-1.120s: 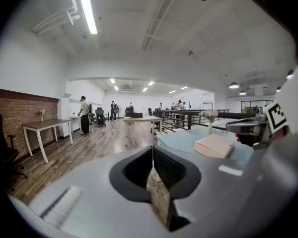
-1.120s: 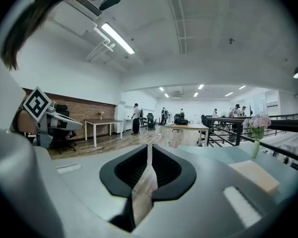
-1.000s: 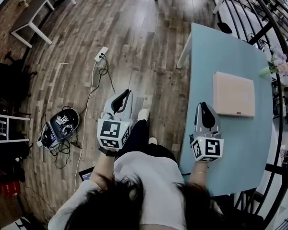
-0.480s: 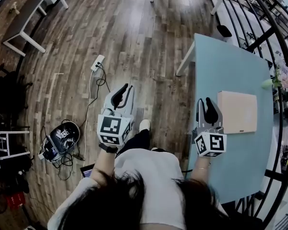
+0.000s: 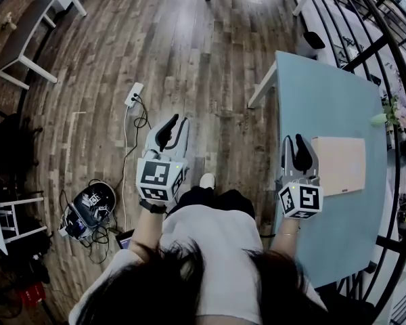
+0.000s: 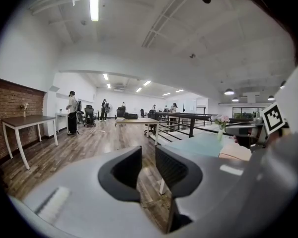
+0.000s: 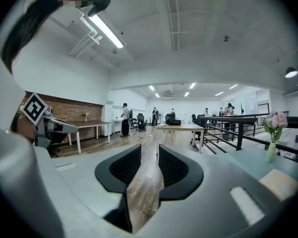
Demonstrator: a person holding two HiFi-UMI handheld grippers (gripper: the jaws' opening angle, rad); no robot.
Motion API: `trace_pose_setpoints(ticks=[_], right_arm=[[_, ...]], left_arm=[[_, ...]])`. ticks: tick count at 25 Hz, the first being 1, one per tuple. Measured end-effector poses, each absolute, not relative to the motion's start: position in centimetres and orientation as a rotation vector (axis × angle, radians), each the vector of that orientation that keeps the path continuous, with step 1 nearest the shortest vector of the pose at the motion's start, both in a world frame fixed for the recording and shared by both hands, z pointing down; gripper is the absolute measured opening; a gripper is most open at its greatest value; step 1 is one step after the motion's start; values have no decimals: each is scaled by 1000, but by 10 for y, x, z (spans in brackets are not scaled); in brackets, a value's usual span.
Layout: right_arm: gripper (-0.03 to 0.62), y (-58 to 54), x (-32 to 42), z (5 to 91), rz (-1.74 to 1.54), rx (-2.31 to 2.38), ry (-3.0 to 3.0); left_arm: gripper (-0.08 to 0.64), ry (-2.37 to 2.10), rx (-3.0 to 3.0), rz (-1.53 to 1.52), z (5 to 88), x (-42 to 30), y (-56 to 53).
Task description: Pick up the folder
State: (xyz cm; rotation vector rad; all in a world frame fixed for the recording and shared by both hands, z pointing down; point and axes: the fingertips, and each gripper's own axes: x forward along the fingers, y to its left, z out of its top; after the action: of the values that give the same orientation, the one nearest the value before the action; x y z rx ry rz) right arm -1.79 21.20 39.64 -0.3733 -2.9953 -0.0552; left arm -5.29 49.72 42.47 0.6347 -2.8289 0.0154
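Observation:
The folder point(image 5: 338, 166), a flat peach-coloured rectangle, lies on the light-blue table point(image 5: 325, 100) at the right of the head view. My right gripper point(image 5: 296, 144) hovers over the table's left edge, just left of the folder and not touching it. Its jaws stand apart with nothing between them point(image 7: 149, 155). My left gripper point(image 5: 169, 131) is over the wooden floor, well left of the table. Its jaws are opening and hold nothing point(image 6: 148, 155). The folder point(image 6: 236, 152) shows at the right of the left gripper view, and its corner point(image 7: 278, 182) shows at the lower right of the right gripper view.
A vase of pink flowers point(image 5: 400, 110) stands at the table's far right edge, beside a black railing point(image 5: 392, 59). On the floor lie a white power strip point(image 5: 133, 95) with its cable and a dark bundle of gear point(image 5: 88, 205). A white bench point(image 5: 34, 26) stands far left.
Both grippers have moved forward together, and the folder now lies right beside the right gripper. Both pairs of jaws have gone from shut to slightly apart.

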Motion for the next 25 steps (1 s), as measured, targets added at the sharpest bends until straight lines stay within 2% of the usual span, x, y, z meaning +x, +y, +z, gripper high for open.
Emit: trace_pose_setpoints(ticks=[12,20,25], right_arm=[[103,143,-59,419,1,-153,-2976],[103,23,-71,405,28,233,-2999],[103,-49,-46,398,69,472,-2984]], left_arm=[[100,-2740,817,40,447,-143,424],[104,-2657,1171,100,427,-231,275],[104,-2576,1379,115,418,-246,177]])
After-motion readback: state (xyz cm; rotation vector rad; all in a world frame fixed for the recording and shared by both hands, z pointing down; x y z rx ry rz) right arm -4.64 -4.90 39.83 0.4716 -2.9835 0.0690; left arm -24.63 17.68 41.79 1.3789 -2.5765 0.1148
